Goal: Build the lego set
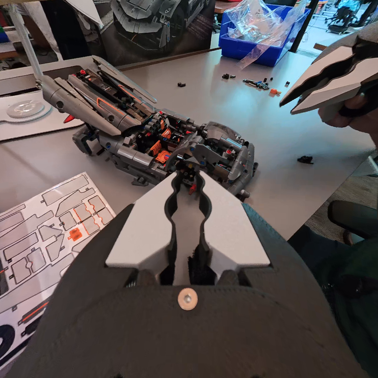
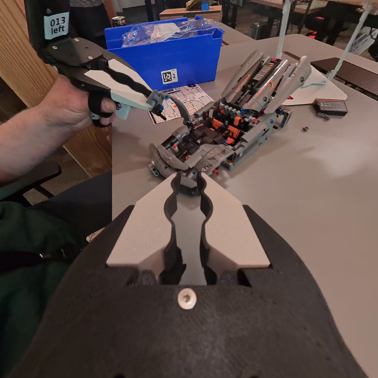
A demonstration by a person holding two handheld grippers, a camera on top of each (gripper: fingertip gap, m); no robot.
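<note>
A grey, black and orange Lego car (image 1: pixel 131 131) lies on the grey table with its rear cover tilted up; it also shows in the right wrist view (image 2: pixel 229 133). My left gripper (image 1: pixel 188 173) is shut on a small grey and black sub-assembly (image 1: pixel 193 159) with a curved arch piece, held just above the car's front side. The right wrist view shows that gripper (image 2: pixel 153 104) and the sub-assembly (image 2: pixel 156 99) at the upper left. My right gripper (image 2: pixel 188 173) is slightly open and empty, raised off the table; the left wrist view shows it at the upper right (image 1: pixel 286 108).
A blue bin (image 1: pixel 255 47) of clear bags stands at the back, also in the right wrist view (image 2: pixel 163 57). A sticker sheet (image 1: pixel 51 225) lies front left. Loose small parts (image 1: pixel 257 82) and a black piece (image 1: pixel 305 159) lie to the right. A white stand (image 1: pixel 24 108) sits left. My right fingertips sit around 15 cm from my left ones.
</note>
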